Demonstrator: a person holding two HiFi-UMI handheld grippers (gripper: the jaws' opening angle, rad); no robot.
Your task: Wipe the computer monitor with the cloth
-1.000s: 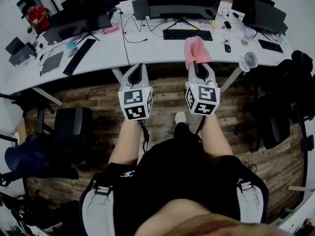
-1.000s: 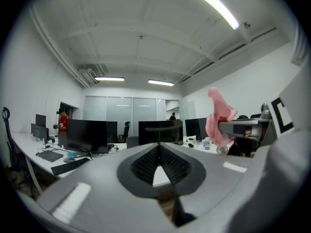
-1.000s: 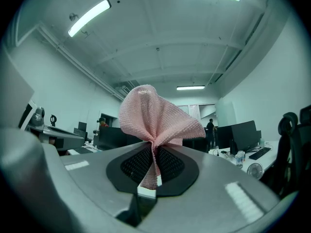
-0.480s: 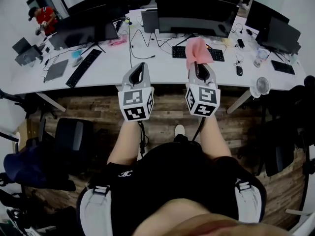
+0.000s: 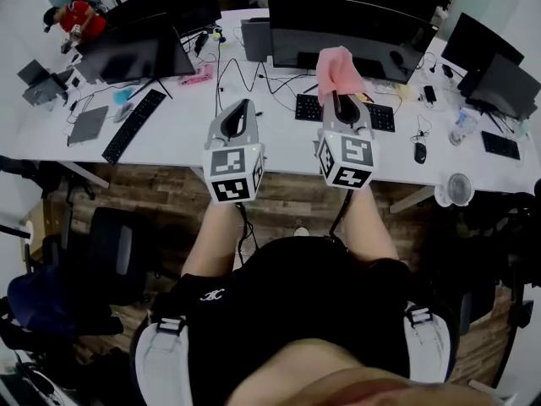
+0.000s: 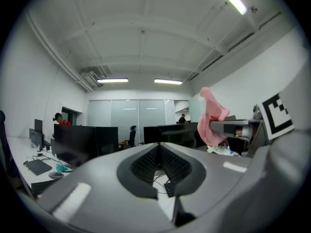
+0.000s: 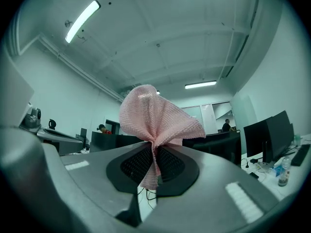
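Observation:
A wide dark monitor (image 5: 351, 34) stands on the white desk (image 5: 177, 142), with a black keyboard (image 5: 382, 117) in front of it. My right gripper (image 5: 337, 100) is shut on a pink mesh cloth (image 5: 338, 69), which fans out above its tip just in front of the screen's lower edge. In the right gripper view the cloth (image 7: 155, 120) is pinched between the shut jaws and spreads upward. My left gripper (image 5: 241, 111) hovers over the desk left of the monitor, jaws together with nothing in them. In the left gripper view the cloth (image 6: 211, 115) shows at the right.
More monitors (image 5: 139, 49) stand at the left and at the right (image 5: 499, 66). A second keyboard (image 5: 131, 125), cables (image 5: 228, 66), a mouse (image 5: 420, 151) and a small fan (image 5: 457, 188) lie around. Office chairs (image 5: 114, 252) stand below the desk. A person in red (image 5: 76, 19) is far left.
Both grippers have come nearer the desk and monitor; the cloth now reaches the screen's lower edge instead of hanging over the keyboard.

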